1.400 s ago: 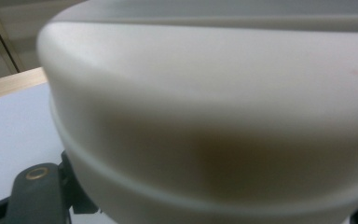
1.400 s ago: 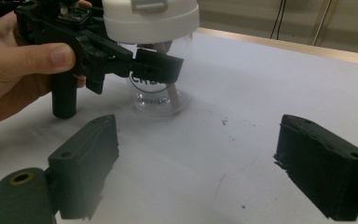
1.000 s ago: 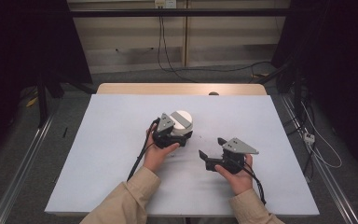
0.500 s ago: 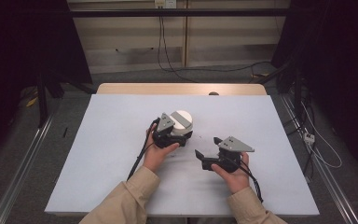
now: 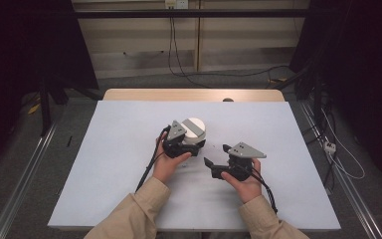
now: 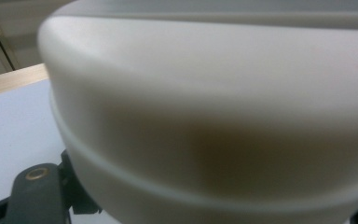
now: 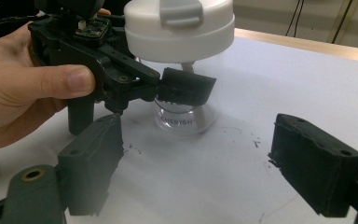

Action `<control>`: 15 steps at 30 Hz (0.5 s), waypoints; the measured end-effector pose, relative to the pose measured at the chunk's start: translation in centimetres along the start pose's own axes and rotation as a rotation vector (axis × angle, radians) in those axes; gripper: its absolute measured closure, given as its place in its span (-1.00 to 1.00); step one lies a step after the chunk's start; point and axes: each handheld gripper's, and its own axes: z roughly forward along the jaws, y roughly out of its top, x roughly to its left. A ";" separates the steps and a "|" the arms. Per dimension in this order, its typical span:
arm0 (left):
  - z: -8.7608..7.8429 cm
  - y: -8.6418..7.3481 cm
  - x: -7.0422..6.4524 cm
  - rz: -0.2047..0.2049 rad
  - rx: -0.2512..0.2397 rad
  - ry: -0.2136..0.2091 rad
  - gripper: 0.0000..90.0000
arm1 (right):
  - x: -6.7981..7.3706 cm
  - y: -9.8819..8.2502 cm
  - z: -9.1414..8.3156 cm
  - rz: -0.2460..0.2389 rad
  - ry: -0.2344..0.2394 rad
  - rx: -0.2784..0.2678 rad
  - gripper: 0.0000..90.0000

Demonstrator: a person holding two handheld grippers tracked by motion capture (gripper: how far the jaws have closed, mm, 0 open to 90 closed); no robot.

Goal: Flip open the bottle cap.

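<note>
While your left gripper stays clamped on the jar at mid-table, your right gripper, empty, has just narrowed slightly, probably readying for the lid.

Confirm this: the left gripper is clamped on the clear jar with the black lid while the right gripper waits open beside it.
Wrong on one point: the lid is white, as the right gripper view shows. The left gripper does clamp the clear jar, and the right gripper waits open beside it.

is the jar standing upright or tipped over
Upright. In the right gripper view the clear jar stands on its base on the white table, white lid on top, with the left gripper clamped on its side.
</note>
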 end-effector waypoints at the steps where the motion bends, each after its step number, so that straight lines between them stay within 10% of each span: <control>1: 0.0 0.0 0.0 0.000 0.000 0.000 -0.59 | 0.0 0.0 0.0 -0.002 0.000 -0.001 -0.63; 15: 0.0 0.0 -0.1 -0.006 -0.006 -0.001 -0.59 | 0.4 0.9 0.6 -0.019 0.047 0.014 -0.23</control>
